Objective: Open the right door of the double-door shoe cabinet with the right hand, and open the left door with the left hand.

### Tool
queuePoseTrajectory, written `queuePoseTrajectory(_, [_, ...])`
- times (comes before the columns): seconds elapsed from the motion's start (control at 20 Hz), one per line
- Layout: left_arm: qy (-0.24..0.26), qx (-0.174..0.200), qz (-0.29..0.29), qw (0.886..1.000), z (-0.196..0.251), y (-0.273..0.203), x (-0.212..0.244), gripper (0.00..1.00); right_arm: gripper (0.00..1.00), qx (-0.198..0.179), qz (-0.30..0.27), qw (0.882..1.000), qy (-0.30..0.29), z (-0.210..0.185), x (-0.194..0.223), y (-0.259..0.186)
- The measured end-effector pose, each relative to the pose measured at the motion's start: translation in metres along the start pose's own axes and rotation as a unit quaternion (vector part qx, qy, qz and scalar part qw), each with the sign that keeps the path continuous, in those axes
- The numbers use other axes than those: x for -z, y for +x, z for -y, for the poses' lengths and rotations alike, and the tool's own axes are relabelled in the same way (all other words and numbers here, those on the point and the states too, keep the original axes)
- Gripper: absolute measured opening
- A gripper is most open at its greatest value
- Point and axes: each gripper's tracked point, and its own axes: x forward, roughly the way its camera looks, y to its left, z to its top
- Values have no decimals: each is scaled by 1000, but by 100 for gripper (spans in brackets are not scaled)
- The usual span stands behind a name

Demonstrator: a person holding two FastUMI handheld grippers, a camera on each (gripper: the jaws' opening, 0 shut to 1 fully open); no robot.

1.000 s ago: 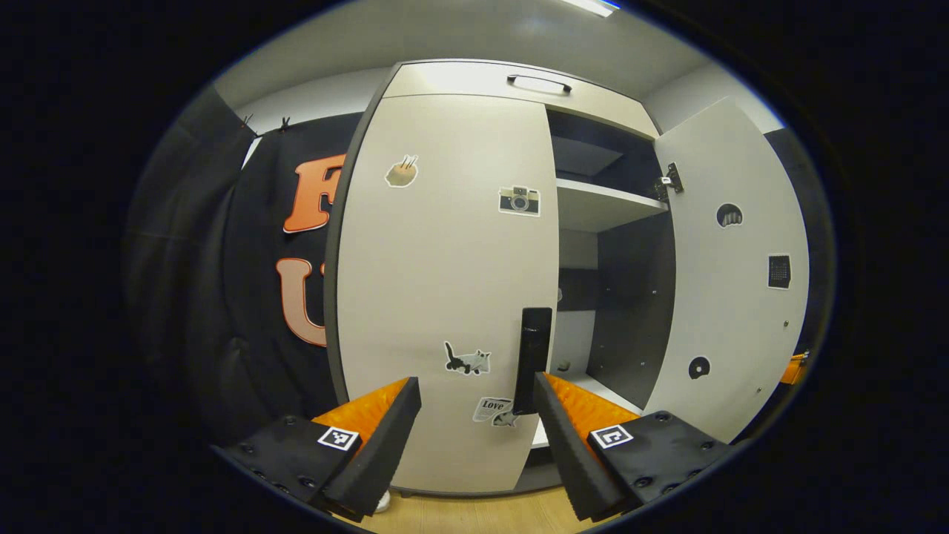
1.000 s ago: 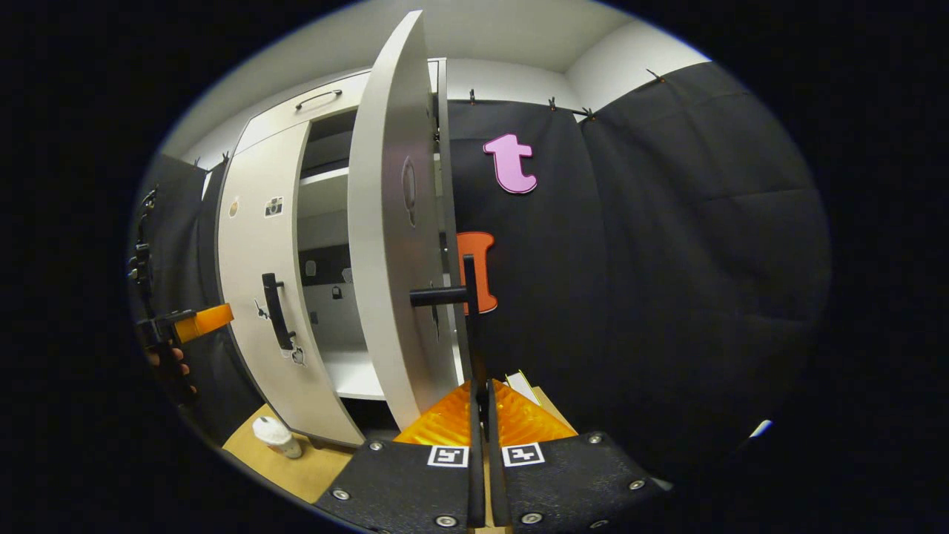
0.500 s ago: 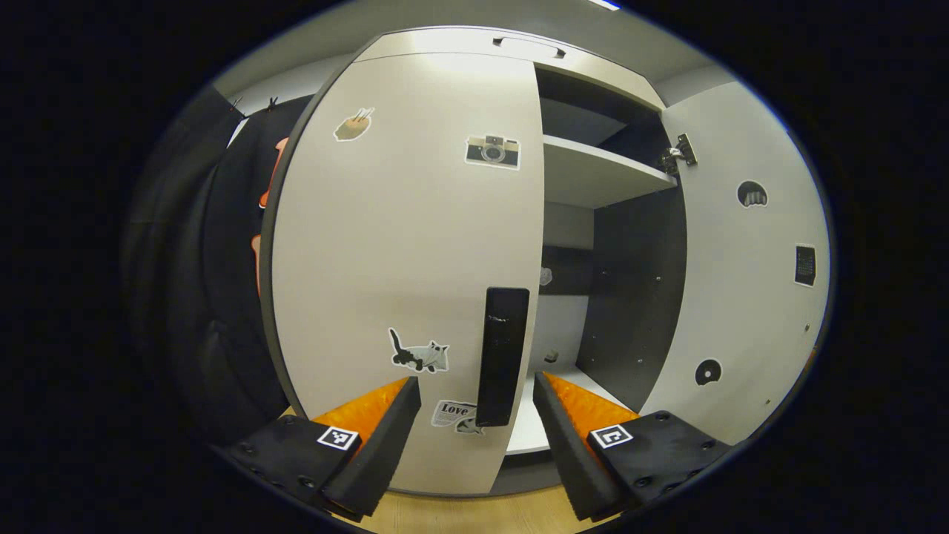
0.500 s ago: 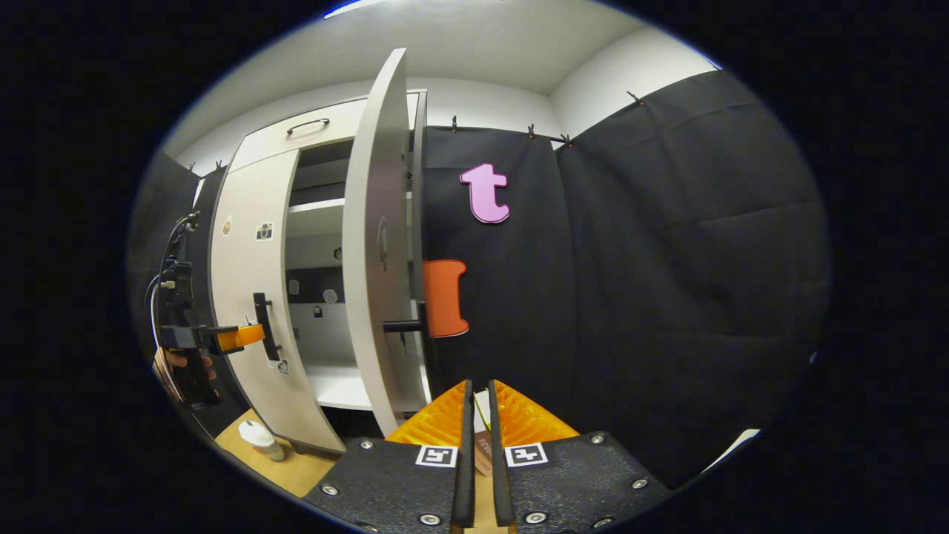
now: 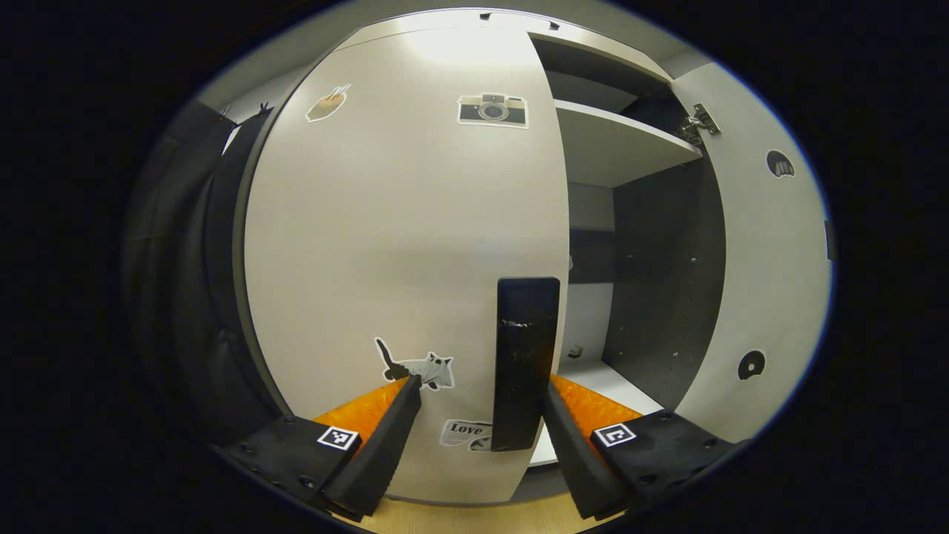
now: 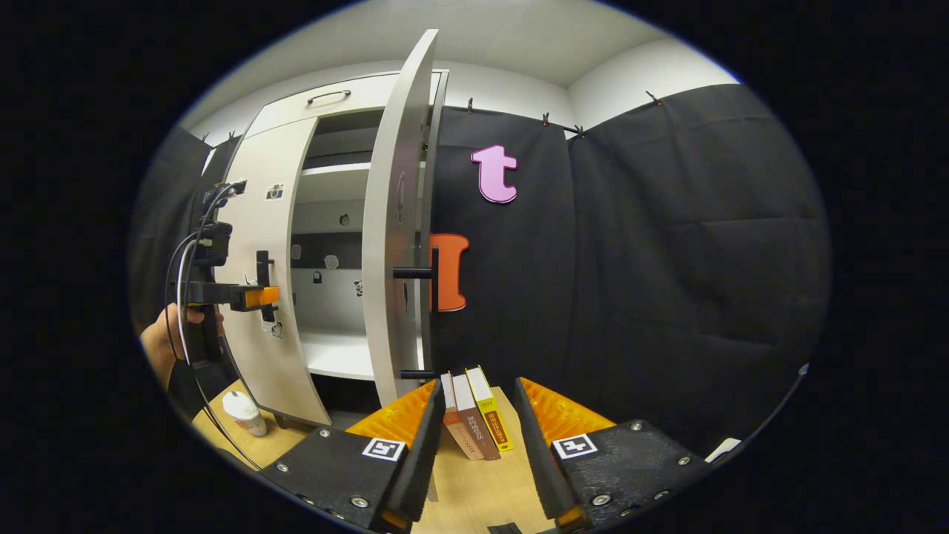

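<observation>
The shoe cabinet (image 5: 593, 148) stands in front of you with its right door (image 6: 393, 245) swung wide open, edge-on in the right gripper view, and its left door (image 5: 400, 245) closed. A bare white shelf (image 5: 615, 141) and the cabinet's floor show through the open half. Your left gripper (image 5: 478, 415) is spread open, its fingers on either side of the left door's black handle (image 5: 523, 363), neither visibly pressing on it. Your right gripper (image 6: 474, 437) is open too and holds nothing; the right door's handle (image 6: 426, 273) is well ahead of it. Three books (image 6: 471, 415) lie on the wooden floor (image 6: 474, 489) between its fingers and the open door. A white cup (image 6: 243, 412) stands near the cabinet's left foot, below your left hand (image 6: 167, 337).
</observation>
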Motion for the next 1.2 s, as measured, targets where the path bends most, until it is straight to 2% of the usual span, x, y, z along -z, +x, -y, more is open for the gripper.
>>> queuePoseTrajectory(0.1, [-13,-6,4,1000,1,2,1,98,63,-3,-1,1000,7,0,1,0])
queuePoseTrajectory(0.15, [-9,-7,12,1000,2,4,1,96,69,-5,-3,1000,10,0,2,0])
queuePoseTrajectory(0.25, [-6,-3,20,1000,9,4,-1,92,66,-5,-4,1000,13,2,3,-1])
queuePoseTrajectory(0.3, [-6,-1,20,1000,14,3,-1,81,66,-5,-6,1000,13,3,3,-1])
queuePoseTrajectory(0.35, [-7,5,20,1000,21,5,-1,75,66,-4,-7,1000,13,5,4,-2])
queuePoseTrajectory(0.4, [-4,1,19,1000,24,3,-2,55,66,-4,-7,1000,12,6,5,-3])
queuePoseTrajectory(0.45, [1,-4,17,1000,24,6,-2,44,66,-5,-8,1000,12,6,5,-4])
queuePoseTrajectory(0.5, [-1,-2,17,1000,24,4,-1,38,66,-6,-10,1000,11,7,6,-5])
queuePoseTrajectory(0.65, [-18,14,6,1000,24,2,0,34,66,-7,-10,1000,10,9,6,-6])
queuePoseTrajectory(0.85, [-13,9,-2,1000,23,-4,2,31,66,-18,-9,1000,20,6,5,-8])
queuePoseTrajectory(0.9, [-11,9,-3,1000,22,-6,3,26,66,-20,-9,1000,19,6,5,-7])
queuePoseTrajectory(1.2, [-10,-5,-4,1000,12,-43,6,26,66,-49,-12,999,13,-5,7,-13])
